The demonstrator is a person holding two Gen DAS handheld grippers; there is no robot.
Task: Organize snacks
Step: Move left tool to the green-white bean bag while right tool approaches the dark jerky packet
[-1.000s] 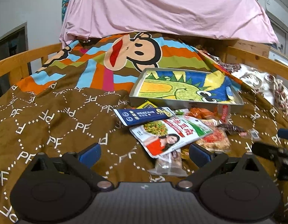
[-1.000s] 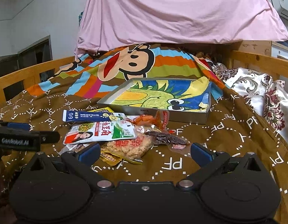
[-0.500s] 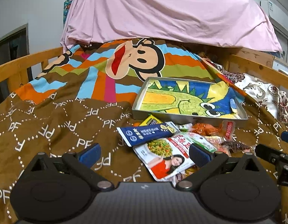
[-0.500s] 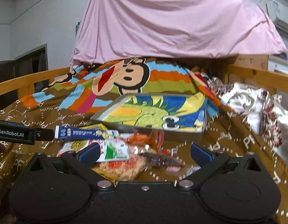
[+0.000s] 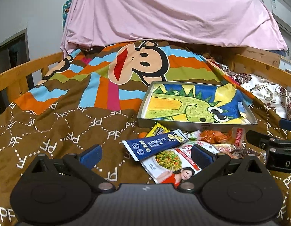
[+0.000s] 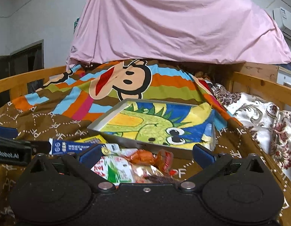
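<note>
A heap of snack packets lies on the brown bedspread in front of a metal tray [image 5: 143, 109] [image 6: 115, 109] lined with a dinosaur drawing. On top are a dark blue packet [image 5: 154, 146] [image 6: 73, 147], a white packet with green peas [image 5: 169, 162] [image 6: 115, 169], a yellow packet [image 5: 157, 129] and an orange wrapped snack [image 5: 215, 138] [image 6: 145, 155]. My left gripper [image 5: 146, 153] is open, low over the spread, with the blue packet just ahead between its fingers. My right gripper [image 6: 145, 155] is open over the pile's right part, holding nothing.
Wooden bed rails [image 5: 19, 75] [image 6: 262, 86] run along both sides. A pink sheet [image 5: 164, 13] hangs behind the bed. A flowered quilt [image 6: 258, 116] is bunched at the right. An air conditioner [image 6: 284, 18] sits high on the right wall.
Both grippers have drawn back and tilted up, so the pile sits lower in view and partly behind the right gripper's body. Both stay open; the packets have not moved.
</note>
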